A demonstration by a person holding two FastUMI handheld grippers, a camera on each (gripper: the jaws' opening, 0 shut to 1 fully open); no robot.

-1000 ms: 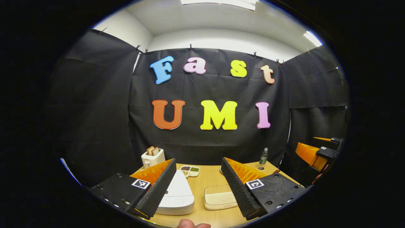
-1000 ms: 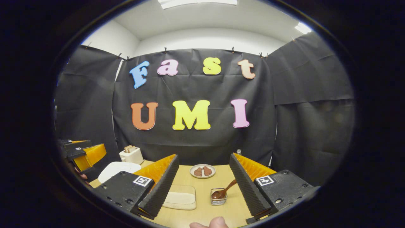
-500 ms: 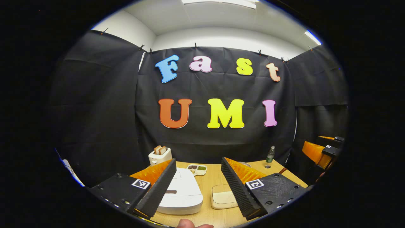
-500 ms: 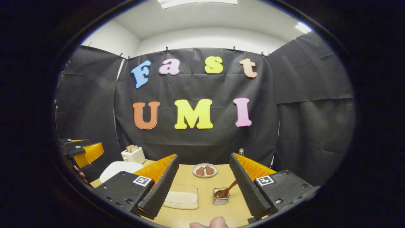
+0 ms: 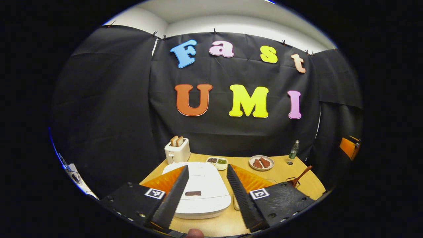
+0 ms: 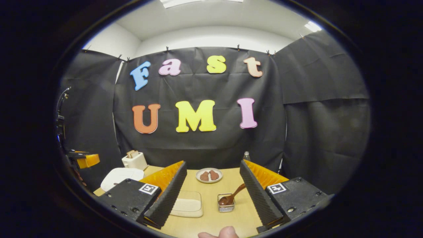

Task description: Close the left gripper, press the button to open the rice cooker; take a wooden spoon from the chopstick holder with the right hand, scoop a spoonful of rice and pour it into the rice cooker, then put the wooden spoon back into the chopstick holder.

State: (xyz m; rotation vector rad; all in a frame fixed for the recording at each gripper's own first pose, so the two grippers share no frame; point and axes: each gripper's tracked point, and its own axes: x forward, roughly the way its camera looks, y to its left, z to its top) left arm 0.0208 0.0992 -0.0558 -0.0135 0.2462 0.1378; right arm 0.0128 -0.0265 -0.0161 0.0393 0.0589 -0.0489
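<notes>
- Cooker (image 5: 201, 191) sits lid down on the table (image 5: 294, 178), between and beyond the left gripper (image 5: 206, 195), whose jaws stand apart.
- Spoon (image 6: 233, 197) leans in the holder (image 6: 226, 204) between the right gripper (image 6: 211, 195) jaws, also apart.

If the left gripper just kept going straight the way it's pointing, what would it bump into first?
Most likely the white rice cooker. The left gripper is open, and the cooker's closed lid with its dark button sits right between the fingers. Depth is hard to judge, so it might pass just over the lid.

White rice cooker (image 5: 201, 193) lies shut; wooden spoon (image 6: 232, 196) leans in holder (image 6: 226, 204).
</notes>
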